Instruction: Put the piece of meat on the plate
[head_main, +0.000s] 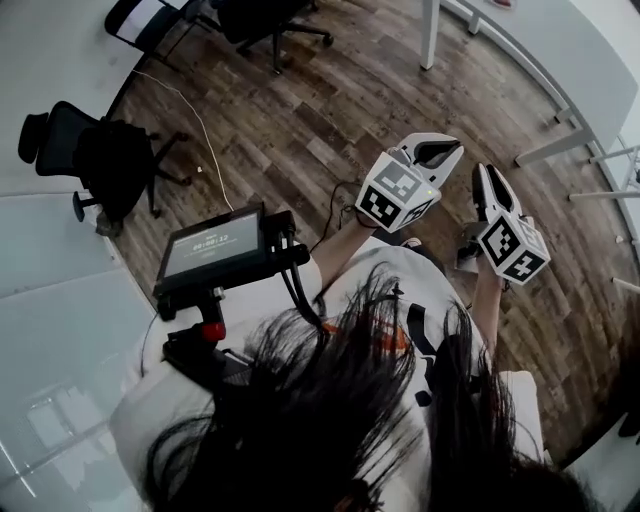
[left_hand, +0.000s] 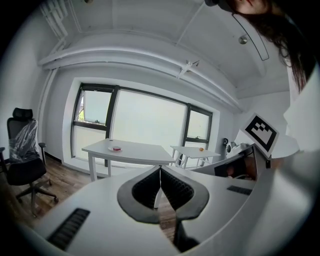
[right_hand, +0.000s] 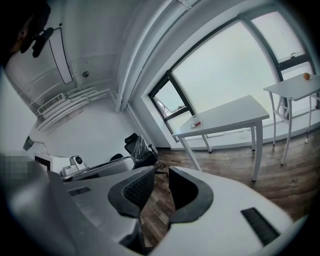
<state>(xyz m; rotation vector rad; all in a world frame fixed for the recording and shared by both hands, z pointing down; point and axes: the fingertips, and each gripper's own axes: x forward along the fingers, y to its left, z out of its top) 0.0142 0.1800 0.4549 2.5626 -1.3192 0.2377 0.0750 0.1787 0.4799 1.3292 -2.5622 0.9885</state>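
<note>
Far off, a white table carries a small pale plate with something red on it; it is too distant to say whether that is the meat. The right gripper view shows the same table and plate. Both grippers are held in the air over the wooden floor, well short of the table. My left gripper is shut, its tips meeting with nothing between them. My right gripper is shut and empty too, with only a thin slit between its pads.
A second white table to the right holds a small orange thing. Black office chairs stand on the left, one also in the left gripper view. A screen on a chest rig sits before the person. White table legs rise ahead.
</note>
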